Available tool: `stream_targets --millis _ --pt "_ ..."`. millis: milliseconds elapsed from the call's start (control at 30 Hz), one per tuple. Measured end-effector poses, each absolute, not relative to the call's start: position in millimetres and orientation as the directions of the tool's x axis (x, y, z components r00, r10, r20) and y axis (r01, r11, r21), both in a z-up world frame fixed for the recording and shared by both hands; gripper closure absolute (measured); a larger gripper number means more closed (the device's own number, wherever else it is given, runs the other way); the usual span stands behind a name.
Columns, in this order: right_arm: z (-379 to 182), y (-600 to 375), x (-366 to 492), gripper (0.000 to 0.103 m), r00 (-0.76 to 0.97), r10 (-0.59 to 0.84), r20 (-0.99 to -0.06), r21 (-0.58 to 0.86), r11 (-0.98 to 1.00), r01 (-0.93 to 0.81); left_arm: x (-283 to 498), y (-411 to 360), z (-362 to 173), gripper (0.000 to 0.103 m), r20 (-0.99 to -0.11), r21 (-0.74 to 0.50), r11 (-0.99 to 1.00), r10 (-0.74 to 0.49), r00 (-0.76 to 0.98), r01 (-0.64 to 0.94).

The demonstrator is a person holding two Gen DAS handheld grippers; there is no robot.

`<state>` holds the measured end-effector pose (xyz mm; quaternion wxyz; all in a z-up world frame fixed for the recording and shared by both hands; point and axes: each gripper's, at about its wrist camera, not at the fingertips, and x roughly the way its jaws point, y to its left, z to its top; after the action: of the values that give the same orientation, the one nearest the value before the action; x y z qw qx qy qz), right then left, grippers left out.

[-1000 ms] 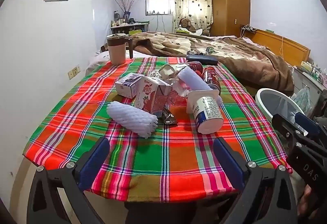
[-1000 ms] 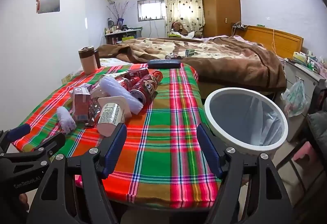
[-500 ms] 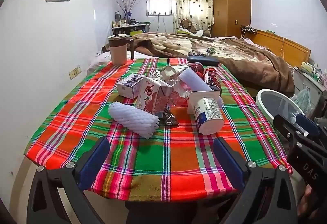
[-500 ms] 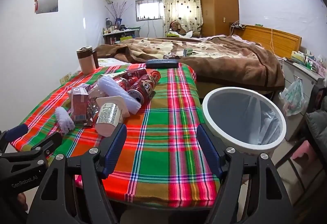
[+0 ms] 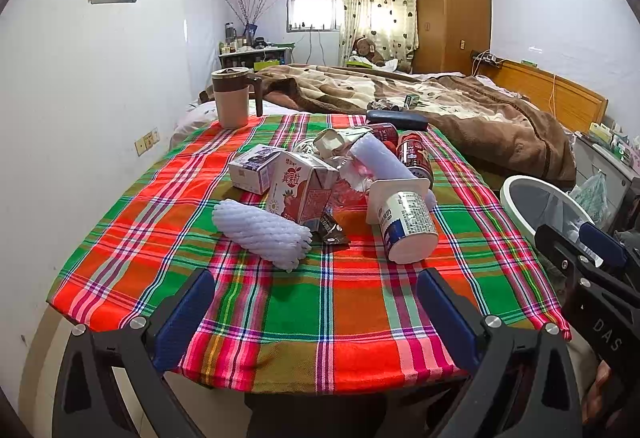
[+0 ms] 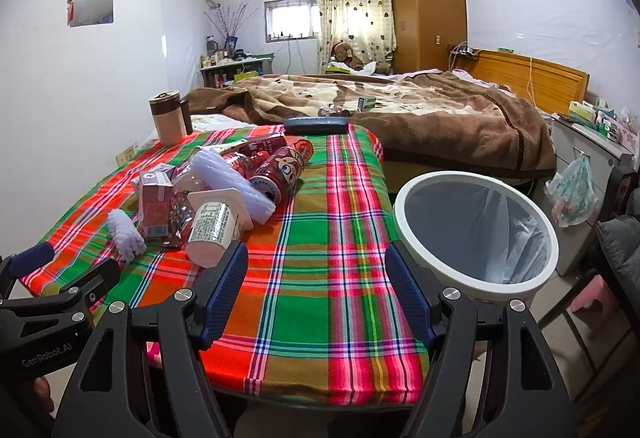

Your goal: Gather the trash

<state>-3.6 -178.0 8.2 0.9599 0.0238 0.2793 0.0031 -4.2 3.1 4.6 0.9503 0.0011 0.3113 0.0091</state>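
A heap of trash lies mid-table on the plaid cloth (image 5: 320, 298): a white foam net sleeve (image 5: 262, 232), a red juice carton (image 5: 300, 190), a small white box (image 5: 254, 168), a tipped yogurt cup (image 5: 406, 224), a foam roll (image 5: 384, 162) and red cans (image 5: 416, 158). My left gripper (image 5: 316, 302) hangs open at the table's near edge, short of the heap. In the right wrist view the yogurt cup (image 6: 210, 226) lies just left of my open right gripper (image 6: 316, 278), and the white bin (image 6: 476, 234) with a liner stands right of the table.
A lidded beige mug (image 5: 232, 98) and a dark case (image 5: 396, 118) sit at the table's far end. A bed with a brown blanket (image 5: 460, 114) lies behind. The white wall is close on the left; a plastic bag (image 6: 572, 190) hangs by a cabinet at right.
Both views have shifted slightly; the grippers moved a little nearer the table. Both stay open and empty, and the trash has not moved.
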Motion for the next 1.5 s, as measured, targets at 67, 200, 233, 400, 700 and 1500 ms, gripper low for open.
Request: stream_targets --millis 67,200,233,400,700,1500 --pt "8.0 -177.5 -4.1 0.031 0.845 0.019 -0.535 0.047 0.999 0.008 -4.0 3.3 4.5 0.001 -0.592 0.007 1.000 0.016 0.806 -0.015" --pt "8.0 -177.4 -3.8 0.031 0.844 0.019 -0.535 0.047 0.999 0.007 -4.8 3.8 5.6 0.001 -0.593 0.006 1.000 0.017 0.805 -0.016" --pt "7.9 -177.1 -4.0 0.031 0.844 0.019 -0.536 0.047 0.999 0.007 -5.3 3.7 6.3 0.001 -0.593 0.007 1.000 0.018 0.805 -0.017" --pt "8.4 -177.6 -4.3 0.031 0.845 0.019 -0.534 0.047 0.999 0.007 -4.9 4.1 5.9 0.001 -0.593 0.005 1.000 0.016 0.805 -0.016" --pt "8.3 -177.1 -4.4 0.031 0.845 0.019 -0.534 0.046 0.999 0.007 -4.8 4.8 6.5 0.001 -0.593 0.005 1.000 0.017 0.805 -0.017" --pt "9.7 -176.8 -4.8 0.031 0.846 0.016 -0.533 0.044 0.999 0.008 -5.9 5.1 7.8 0.001 -0.592 0.005 1.000 0.019 0.806 -0.019"
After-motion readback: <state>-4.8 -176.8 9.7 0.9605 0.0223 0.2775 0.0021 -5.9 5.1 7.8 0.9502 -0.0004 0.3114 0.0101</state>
